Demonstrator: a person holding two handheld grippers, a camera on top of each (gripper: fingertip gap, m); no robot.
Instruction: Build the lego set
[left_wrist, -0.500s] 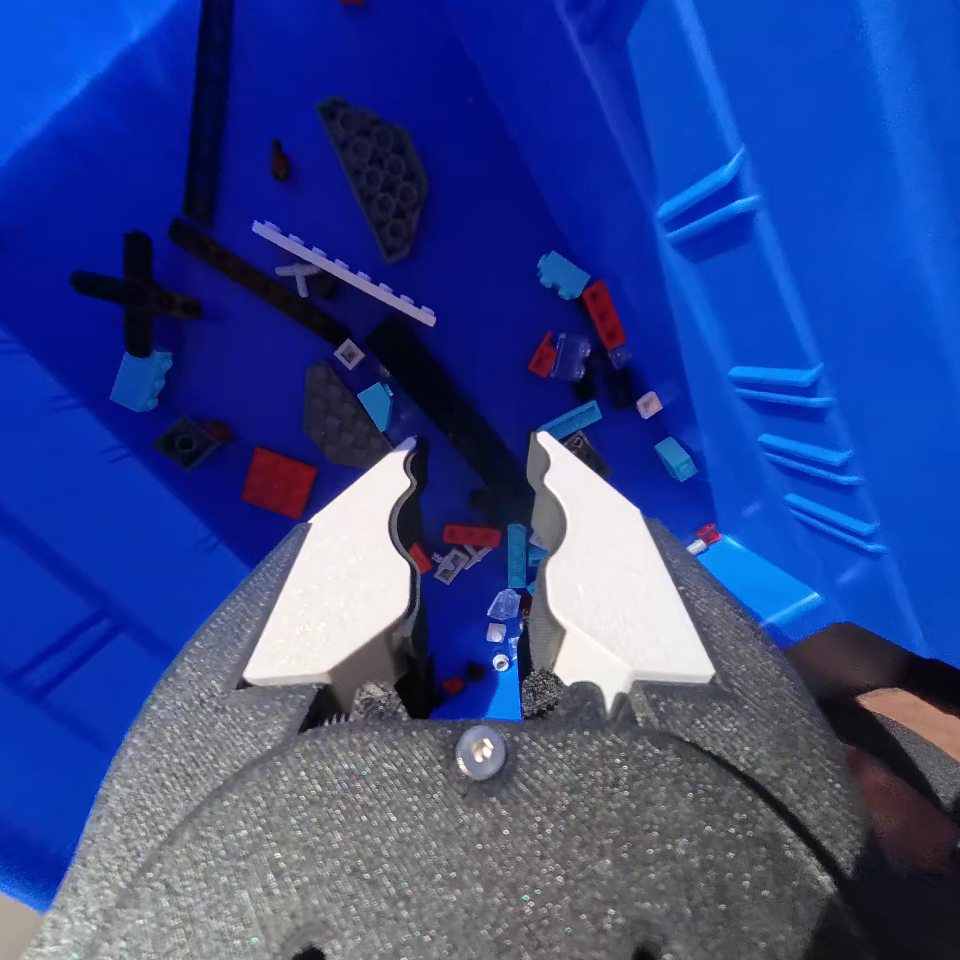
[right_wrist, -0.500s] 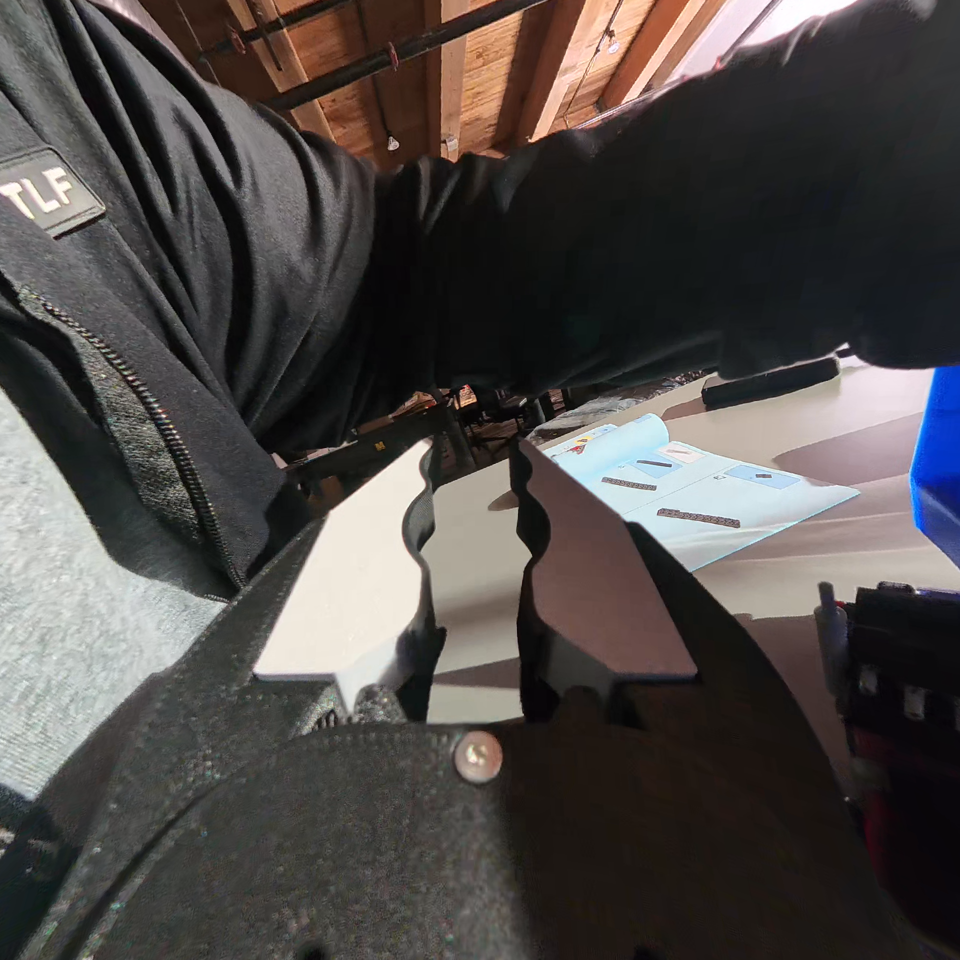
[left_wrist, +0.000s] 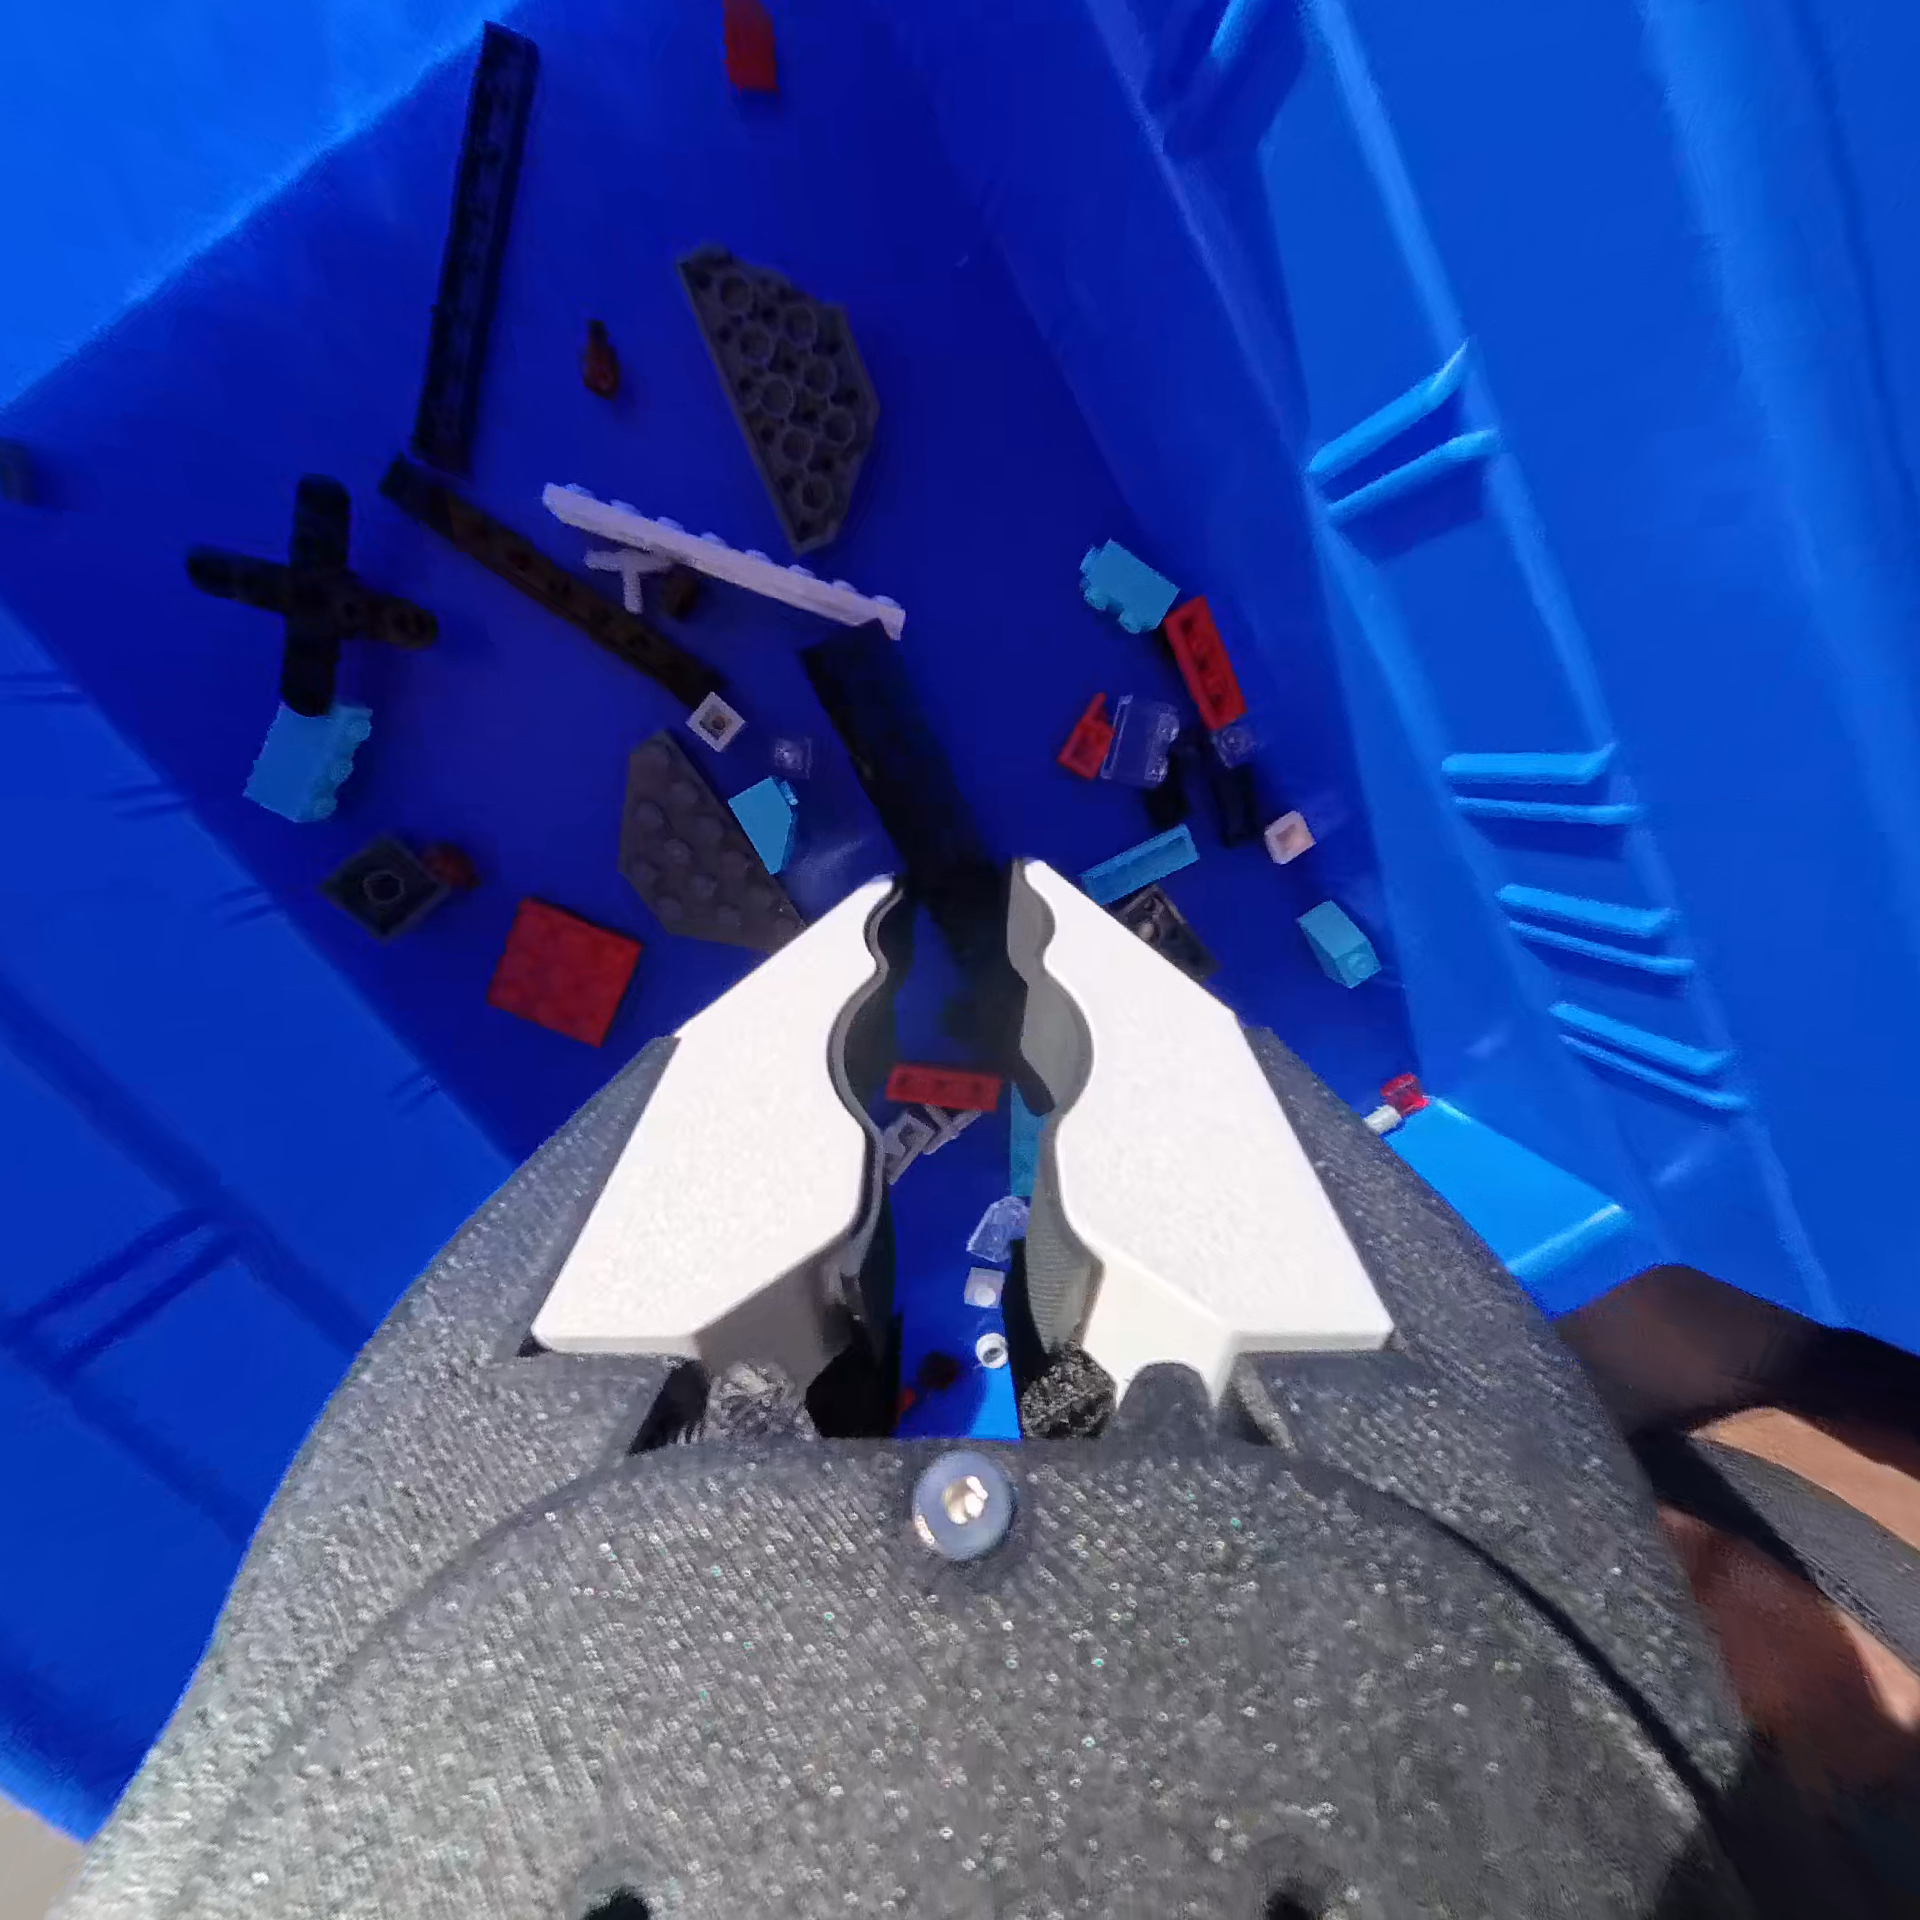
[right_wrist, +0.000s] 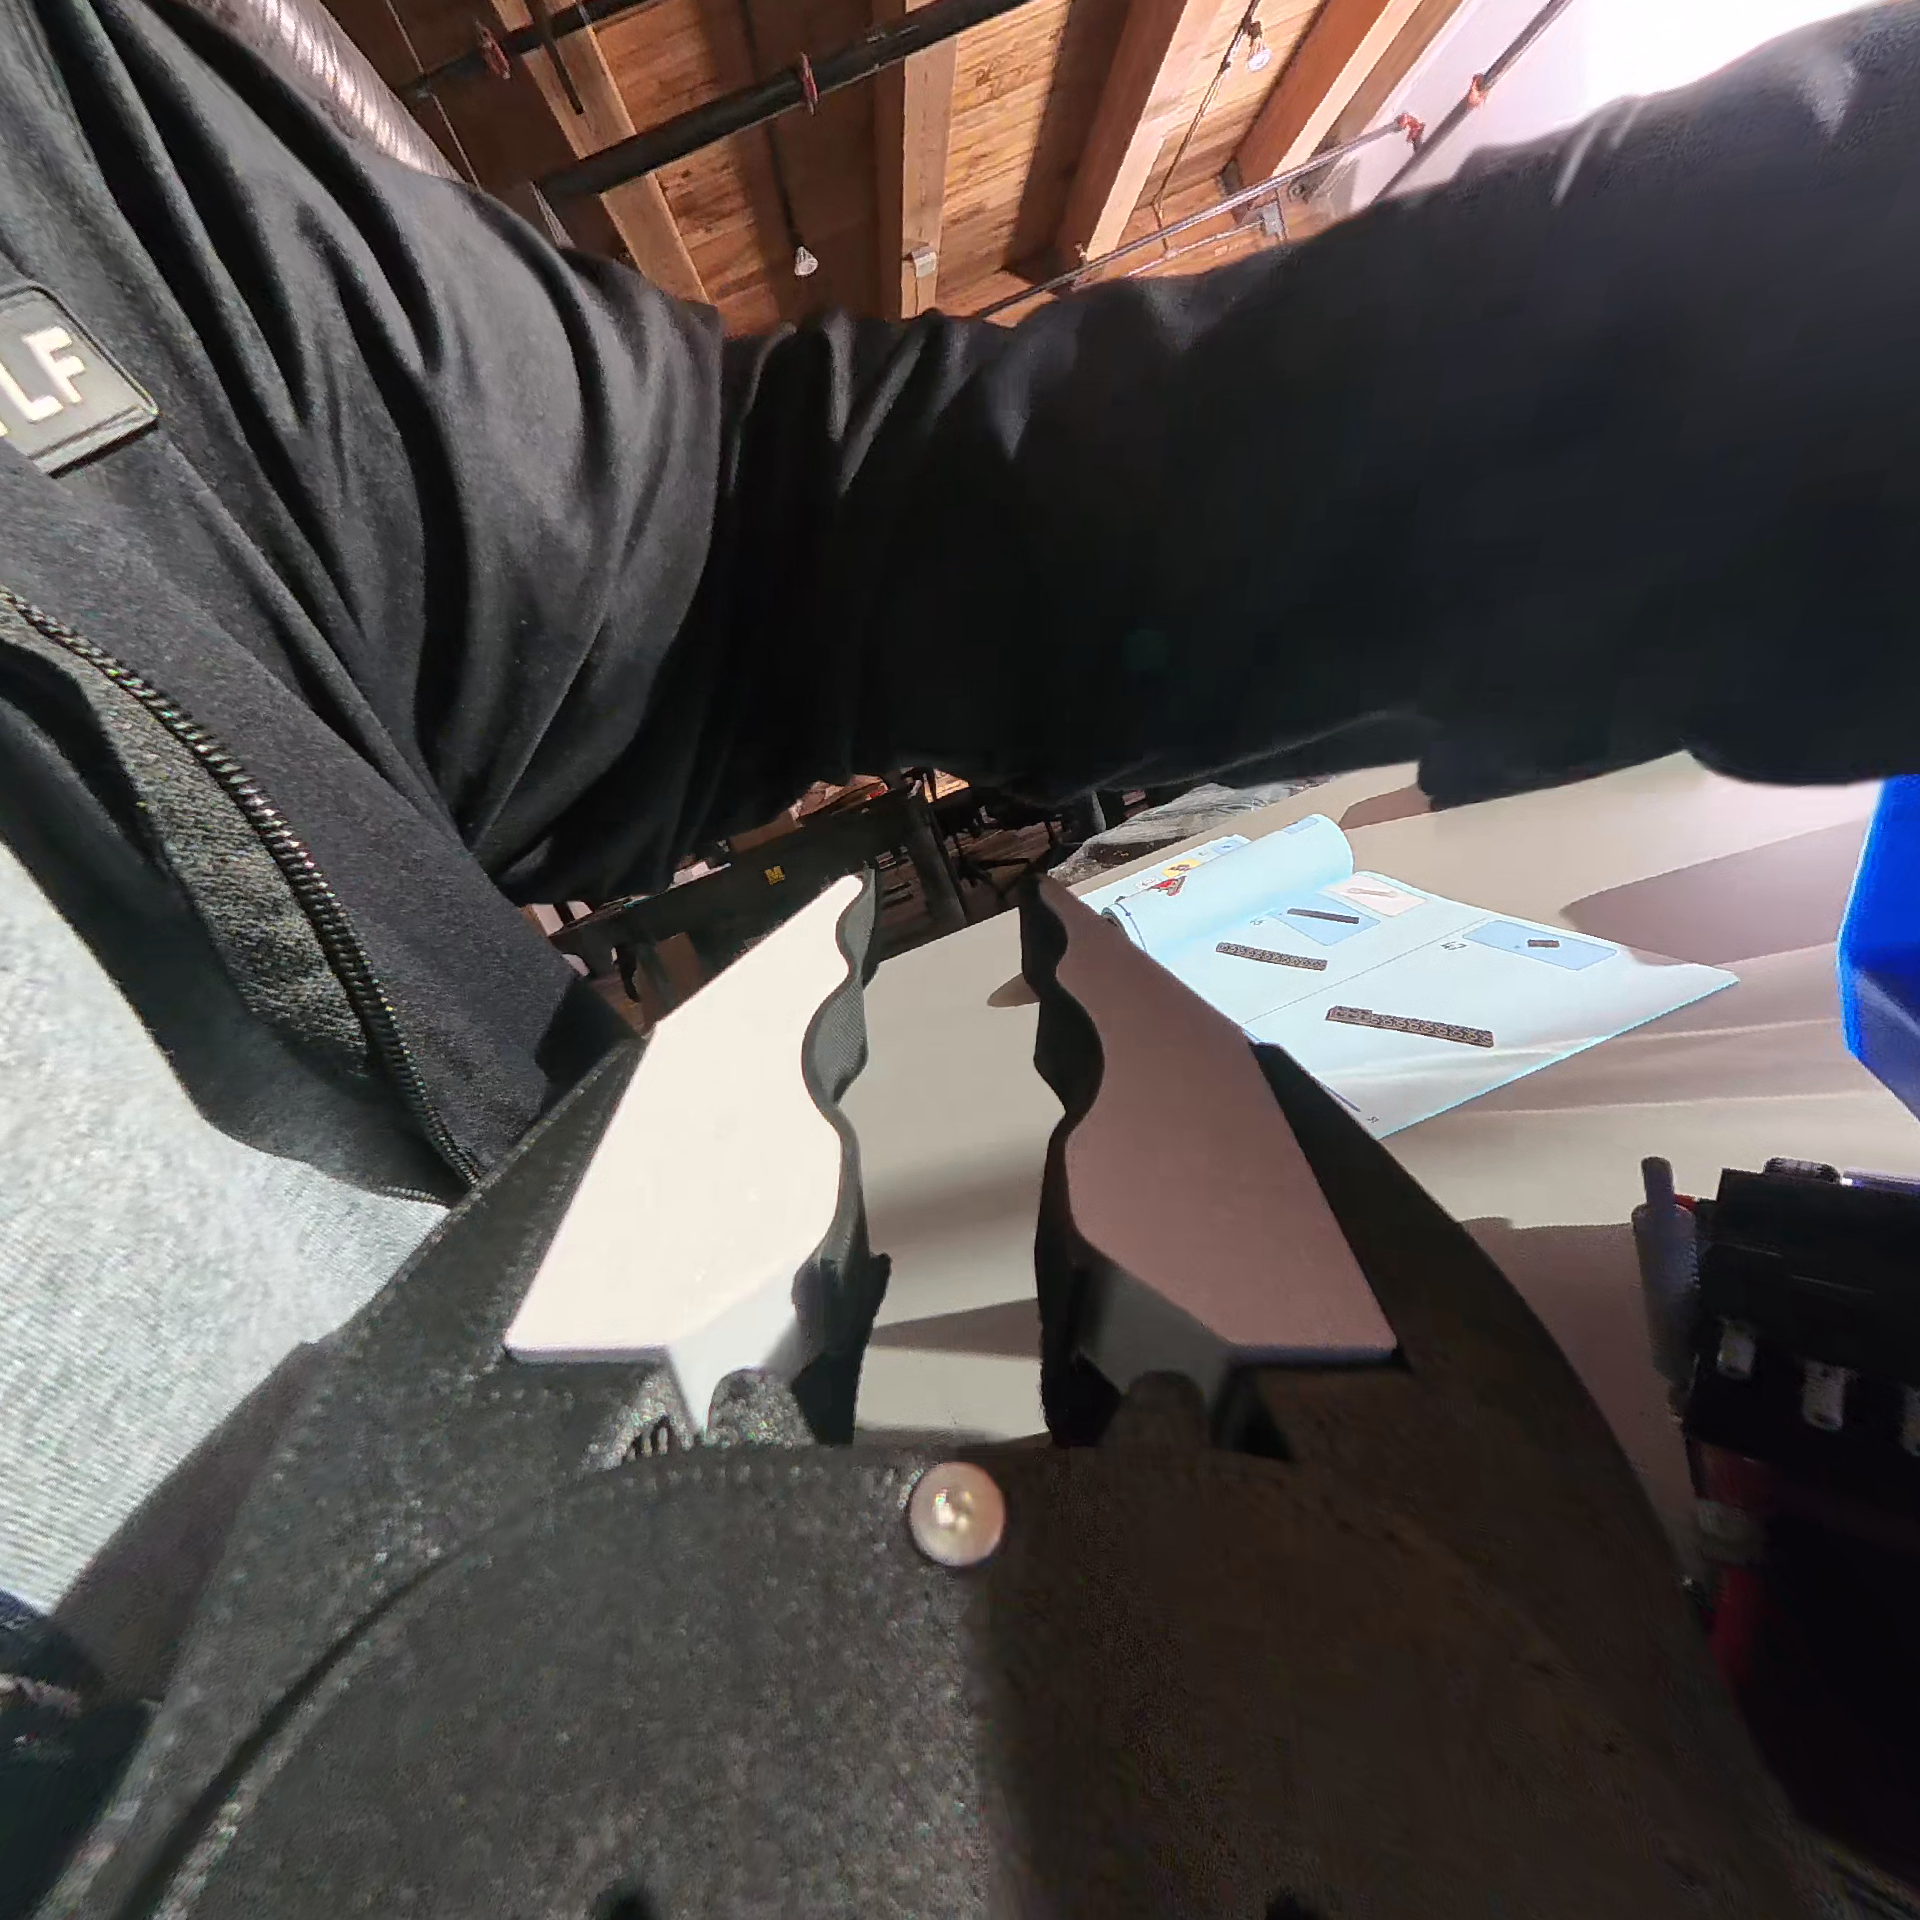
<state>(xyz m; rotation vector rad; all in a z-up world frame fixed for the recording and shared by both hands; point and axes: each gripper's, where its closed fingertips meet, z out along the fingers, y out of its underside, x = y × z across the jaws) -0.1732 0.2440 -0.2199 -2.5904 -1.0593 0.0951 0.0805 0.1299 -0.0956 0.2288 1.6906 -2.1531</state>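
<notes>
In the left wrist view, the left hand-held gripper (left_wrist: 954, 894) reaches down into a blue bin (left_wrist: 1558, 520) whose floor is strewn with loose lego pieces. Its white fingers (left_wrist: 727, 1122) stand a little apart, with a long black beam (left_wrist: 894, 769) running up between the tips; whether they pinch it cannot be told (the beam's lower end is hidden between the fingers). Beyond the tips lie a white strip plate (left_wrist: 717, 556), a dark grey wedge plate (left_wrist: 790, 384), crossed black beams (left_wrist: 312, 597), a red square plate (left_wrist: 564, 969) and a light-blue brick (left_wrist: 309, 762). A small red plate (left_wrist: 943, 1084) shows in the gap between the fingers.

In the right wrist view, the right hand-held gripper (right_wrist: 951, 904) hangs released above a pale worktop (right_wrist: 1662, 1101), nothing between its parted fingers. Past it lies an open instruction booklet (right_wrist: 1403, 966) with light-blue pages, flat on the worktop. A person's black sleeve (right_wrist: 1143, 540) crosses overhead, a corner of the bin (right_wrist: 1886, 935) shows at the right edge, and a partly built black and red model (right_wrist: 1808, 1382) sits just beside the gripper (mostly cut off).
</notes>
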